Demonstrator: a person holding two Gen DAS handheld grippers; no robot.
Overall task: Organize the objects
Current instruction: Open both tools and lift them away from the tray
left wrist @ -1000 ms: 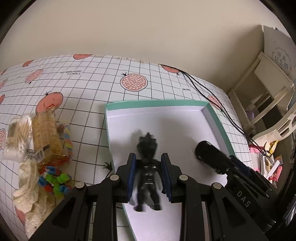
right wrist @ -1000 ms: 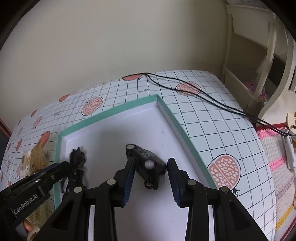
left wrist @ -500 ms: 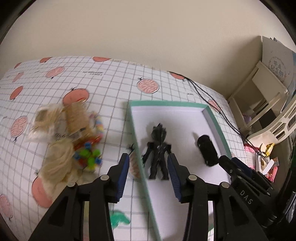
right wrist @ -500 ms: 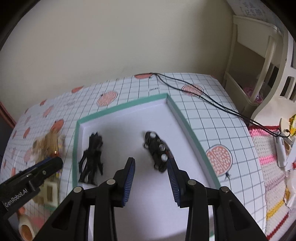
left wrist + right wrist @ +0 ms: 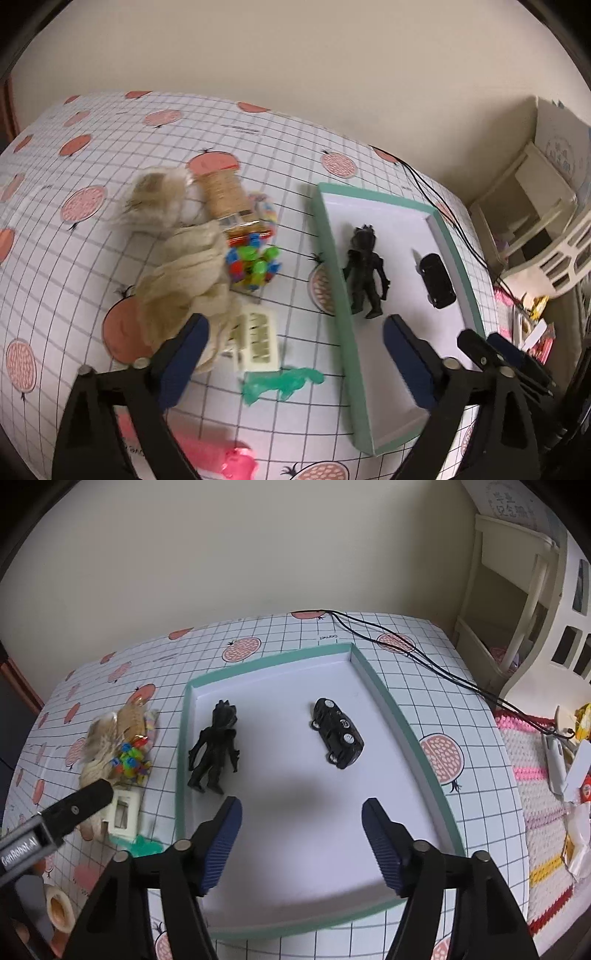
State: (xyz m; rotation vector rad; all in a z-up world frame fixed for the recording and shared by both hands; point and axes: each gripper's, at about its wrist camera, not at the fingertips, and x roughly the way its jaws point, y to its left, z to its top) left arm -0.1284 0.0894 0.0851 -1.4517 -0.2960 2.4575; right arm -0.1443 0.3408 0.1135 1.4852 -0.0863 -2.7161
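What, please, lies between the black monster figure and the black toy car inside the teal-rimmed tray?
Nothing: between the black monster figure and the black toy car there is only the bare white floor of the teal-rimmed tray, shown most plainly in the right wrist view.

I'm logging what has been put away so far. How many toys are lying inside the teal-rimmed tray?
2. A black figure lies by the left wall of the tray, and a black toy car sits right of centre. Nothing else shows inside.

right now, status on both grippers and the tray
Left gripper open, empty, over the clutter beside the tray. Right gripper open, empty, above the tray. Black figure and toy car lie apart inside. Nothing blocking.
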